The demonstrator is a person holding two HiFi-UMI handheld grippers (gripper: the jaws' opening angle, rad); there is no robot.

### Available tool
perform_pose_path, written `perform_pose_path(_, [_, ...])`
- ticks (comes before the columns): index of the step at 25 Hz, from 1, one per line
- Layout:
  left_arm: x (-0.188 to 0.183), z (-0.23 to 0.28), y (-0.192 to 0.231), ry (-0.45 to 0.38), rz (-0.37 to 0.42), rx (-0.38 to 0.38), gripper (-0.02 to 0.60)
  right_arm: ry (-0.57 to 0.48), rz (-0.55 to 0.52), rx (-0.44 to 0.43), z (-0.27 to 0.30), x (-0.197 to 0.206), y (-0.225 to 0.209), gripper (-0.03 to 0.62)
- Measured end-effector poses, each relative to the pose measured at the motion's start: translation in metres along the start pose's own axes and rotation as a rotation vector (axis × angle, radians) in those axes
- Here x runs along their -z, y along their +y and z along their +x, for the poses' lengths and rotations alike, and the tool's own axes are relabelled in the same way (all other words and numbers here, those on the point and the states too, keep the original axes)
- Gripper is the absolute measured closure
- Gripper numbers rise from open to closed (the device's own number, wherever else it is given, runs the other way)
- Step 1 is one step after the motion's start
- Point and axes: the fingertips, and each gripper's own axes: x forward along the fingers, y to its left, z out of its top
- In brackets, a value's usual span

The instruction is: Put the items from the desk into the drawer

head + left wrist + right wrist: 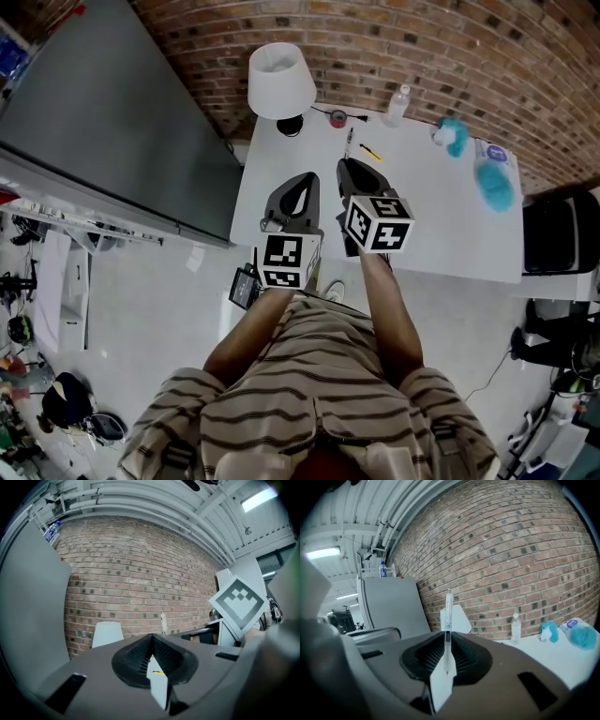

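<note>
Pen (448,609) stands upright, clamped in my right gripper (447,637), with a lamp (462,620) beyond it. My left gripper (152,641), to its left, has jaws pressed together.

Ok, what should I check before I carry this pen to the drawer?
1. Pen clamped upright in right gripper: ok.
2. Pen clear of the desk: ok.
3. Left gripper shut and empty: ok.
4. Drawer open and reachable: cannot tell, no view shows it.
5. Desk emptied: not ok; yellow pen, bottle and tape roll are on it.
</note>
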Motion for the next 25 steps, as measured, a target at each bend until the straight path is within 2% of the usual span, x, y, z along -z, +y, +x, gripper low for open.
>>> perform_pose_path(11, [-0.009,-0.004,0.005,-0.017,-0.004,-0.002,0.577,-0.123,-0.102,0.014,-0.018,-0.024,0.02,0.543])
perform_pose_path(25, [-0.021,-0.011,0.011,-0.05,0.018,-0.01,0.577,-0.192,-0.151,0.023,-0.034,-0.037,0.038,0.543])
